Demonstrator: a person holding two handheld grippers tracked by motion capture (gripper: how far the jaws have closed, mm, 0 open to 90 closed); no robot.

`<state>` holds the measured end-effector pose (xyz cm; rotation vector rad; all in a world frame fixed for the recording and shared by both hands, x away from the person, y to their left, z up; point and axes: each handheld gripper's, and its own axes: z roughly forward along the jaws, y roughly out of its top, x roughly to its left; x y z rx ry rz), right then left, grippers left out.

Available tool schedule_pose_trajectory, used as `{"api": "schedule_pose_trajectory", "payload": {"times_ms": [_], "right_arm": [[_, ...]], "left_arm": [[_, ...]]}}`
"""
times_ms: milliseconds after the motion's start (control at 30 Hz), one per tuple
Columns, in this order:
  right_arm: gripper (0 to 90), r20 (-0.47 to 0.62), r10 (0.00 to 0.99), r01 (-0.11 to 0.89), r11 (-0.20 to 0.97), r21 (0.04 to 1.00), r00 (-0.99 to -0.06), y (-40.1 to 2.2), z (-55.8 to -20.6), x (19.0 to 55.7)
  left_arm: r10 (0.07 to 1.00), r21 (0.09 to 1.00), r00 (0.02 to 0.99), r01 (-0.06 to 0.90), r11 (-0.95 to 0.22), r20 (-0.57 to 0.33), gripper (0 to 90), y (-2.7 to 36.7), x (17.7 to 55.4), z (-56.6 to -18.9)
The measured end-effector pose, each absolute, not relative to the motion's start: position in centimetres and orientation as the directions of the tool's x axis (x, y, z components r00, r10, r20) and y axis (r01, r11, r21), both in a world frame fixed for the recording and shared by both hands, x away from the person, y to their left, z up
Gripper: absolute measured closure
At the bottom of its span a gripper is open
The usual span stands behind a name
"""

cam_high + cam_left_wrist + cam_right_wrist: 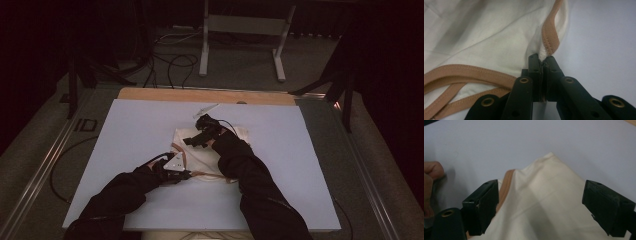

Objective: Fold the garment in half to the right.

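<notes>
A cream garment (207, 152) with tan-brown trim (550, 37) lies folded in the middle of the white board (135, 130). My left gripper (179, 172) sits at the garment's near left edge. In the left gripper view its jaws are shut on the trimmed edge of the cloth (544, 58). My right gripper (192, 141) hovers over the garment's far left part. In the right gripper view its jaws stand wide apart over a raised fold of the garment (544, 192), one black pad (485, 203) beside the tan trim (506, 182).
The board lies on a wooden table whose far edge (200, 95) shows beyond it. A small pale object (205, 110) rests near the board's far edge. A metal stand (242, 35) and cables (172, 62) are on the floor behind. A hand's fingers (431, 173) appear at the left.
</notes>
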<state>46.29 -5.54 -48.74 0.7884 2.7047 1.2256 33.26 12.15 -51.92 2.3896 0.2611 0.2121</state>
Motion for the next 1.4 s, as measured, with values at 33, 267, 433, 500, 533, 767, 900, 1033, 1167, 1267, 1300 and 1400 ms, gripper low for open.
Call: {"api": "schedule_pose_trajectory", "payload": {"times_ms": [33,267,433,500,533,767,900,1033,1167,1267,1300,1400], "right_arm": [[13.8,0.143,0.474,0.419,0.552,0.721,-0.869,-5.3,-48.8,46.4],[13.9,0.147,0.481,0.433,0.56,0.707,-0.864,-3.8,-48.9,47.2],[24.8,0.157,0.488,0.447,0.563,0.695,-0.859,-2.5,-48.9,47.8],[29.8,0.132,0.486,0.428,0.571,0.7,-0.864,-2.1,-49.0,48.2],[31.5,0.143,0.494,0.441,0.563,0.699,-0.857,-1.9,-49.0,48.3],[43.0,0.115,0.529,0.448,0.561,0.696,-0.841,-0.5,-49.7,49.5],[45.7,0.125,0.549,0.471,0.553,0.687,-0.827,0.2,-50.0,50.0],[47.1,0.11,0.561,0.471,0.555,0.686,-0.821,0.8,-50.4,50.4],[49.9,0.069,0.563,0.456,0.585,0.671,-0.824,1.3,-51.0,50.4],[52.0,0.051,0.555,0.444,0.604,0.662,-0.83,1.5,-51.3,50.3],[52.6,0.056,0.554,0.448,0.605,0.659,-0.83,1.6,-51.3,50.3],[57.5,0.048,0.55,0.445,0.618,0.648,-0.834,1.7,-51.5,50.3]], "left_arm": [[0.248,0.677,0.965,0.13,-0.725,0.081,87.3,12.1,33.2,-51.9],[0.257,0.687,0.962,0.128,-0.716,0.088,87.4,12.2,33.0,-52.1],[0.258,0.686,0.962,0.128,-0.716,0.089,87.5,12.1,33.0,-52.1],[0.257,0.686,0.962,0.127,-0.716,0.09,87.5,12.1,33.0,-52.1],[0.257,0.687,0.962,0.127,-0.716,0.09,87.5,12.1,33.0,-52.1],[0.253,0.685,0.963,0.122,-0.719,0.094,87.5,12.2,33.0,-52.0],[0.252,0.684,0.963,0.122,-0.719,0.094,87.5,12.2,33.0,-52.0],[0.251,0.681,0.963,0.118,-0.723,0.099,87.5,12.2,33.0,-52.0],[0.25,0.683,0.963,0.118,-0.721,0.097,87.5,12.2,33.0,-52.0],[0.247,0.678,0.964,0.114,-0.726,0.103,87.5,12.2,33.0,-52.0],[0.247,0.678,0.964,0.114,-0.726,0.102,87.5,12.2,33.0,-52.0],[0.246,0.677,0.964,0.114,-0.727,0.103,87.5,12.2,33.0,-52.0]]}}
